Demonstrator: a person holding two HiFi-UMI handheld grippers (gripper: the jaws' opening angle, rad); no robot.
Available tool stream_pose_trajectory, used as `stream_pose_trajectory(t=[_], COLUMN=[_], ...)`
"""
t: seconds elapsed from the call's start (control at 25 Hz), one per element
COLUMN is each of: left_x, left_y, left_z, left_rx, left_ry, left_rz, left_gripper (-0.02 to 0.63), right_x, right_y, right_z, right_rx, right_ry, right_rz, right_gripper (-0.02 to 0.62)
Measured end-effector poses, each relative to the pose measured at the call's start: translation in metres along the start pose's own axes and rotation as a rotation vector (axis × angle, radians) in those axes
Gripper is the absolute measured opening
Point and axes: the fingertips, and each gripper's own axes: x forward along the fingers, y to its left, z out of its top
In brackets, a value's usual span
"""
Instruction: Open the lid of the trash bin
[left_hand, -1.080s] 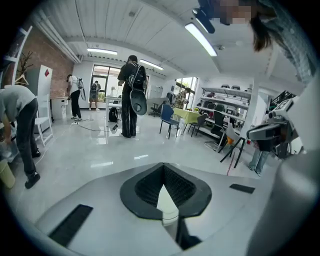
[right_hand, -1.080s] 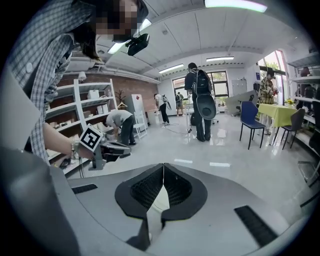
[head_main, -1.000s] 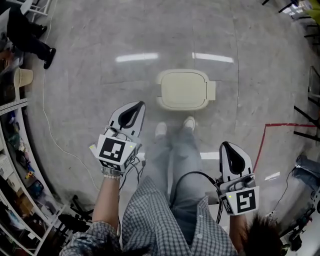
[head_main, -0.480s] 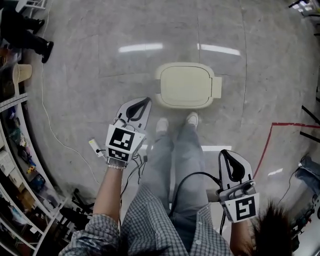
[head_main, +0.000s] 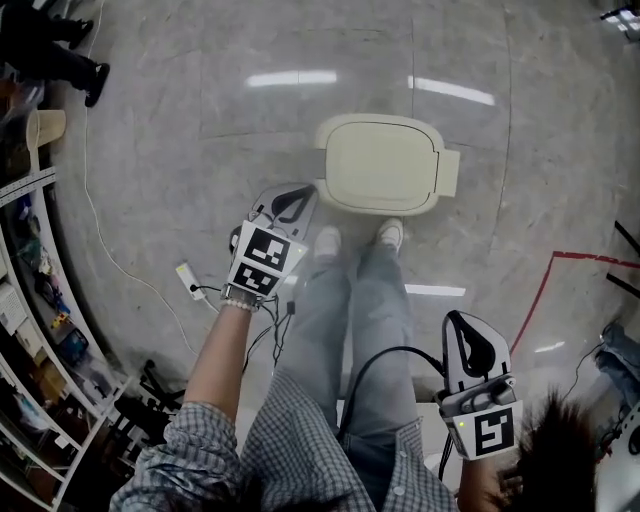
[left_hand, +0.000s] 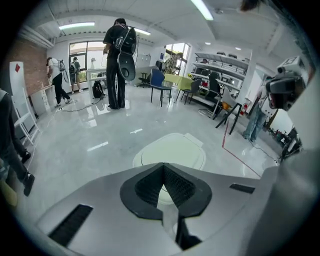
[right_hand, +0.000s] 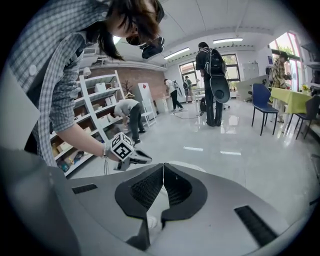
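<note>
Shiny grey floor (head_main: 170, 150) w/ ceiling-light reflections on it, shelves (head_main: 30, 330) along its left edge and a red tape line (head_main: 530, 290) over on the right. Cream trash bin (head_main: 385, 165) stands on the floor right at the toes of the person's shoes (head_main: 327, 240), and its lid (left_hand: 175, 149) is down flat, so not opened yet. Left gripper (head_main: 300, 195) is held out front w/ its tip just beside the bin's front-left corner; can't tell if it's touching. Its jaws are pressed together, nothing btw them. Right gripper (head_main: 463, 322) hangs back by the person's right side, well apart from the bin, jaws also together and empty. Other ppl (left_hand: 117, 60) stand in the bg.
</note>
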Motion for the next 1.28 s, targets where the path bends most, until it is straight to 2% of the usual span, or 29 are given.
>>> stream_pose_trajectory(t=[0.24, 0.52, 0.76, 1.0, 1.2, 1.28], left_x=[0.026, 0.055, 0.072, 0.085, 0.087, 0.087], left_y=[0.008, 0.019, 0.023, 0.030, 0.029, 0.029], left_z=[-0.021, -0.058, -0.065, -0.073, -0.078, -0.079], left_rx=[-0.011, -0.003, -0.029, -0.041, 0.028, 0.030], left_ry=[0.048, 0.170, 0.206, 0.260, 0.313, 0.325], left_rz=[0.010, 0.014, 0.025, 0.044, 0.043, 0.039], left_gripper=[0.008, 0.008, 0.008, 0.008, 0.008, 0.008], right_x=[0.002, 0.006, 0.005, 0.010, 0.012, 0.013], right_y=[-0.008, -0.010, -0.022, -0.029, -0.030, -0.031], right_z=[-0.007, -0.008, -0.012, -0.008, -0.007, -0.006], right_rx=[0.016, 0.040, 0.101, 0.111, 0.115, 0.126], right_ry=[0.002, -0.012, -0.025, -0.060, -0.061, -0.061], right_rz=[0.003, 0.002, -0.022, -0.019, -0.009, -0.008], right_gripper=[0.018, 0.018, 0.018, 0.018, 0.018, 0.018])
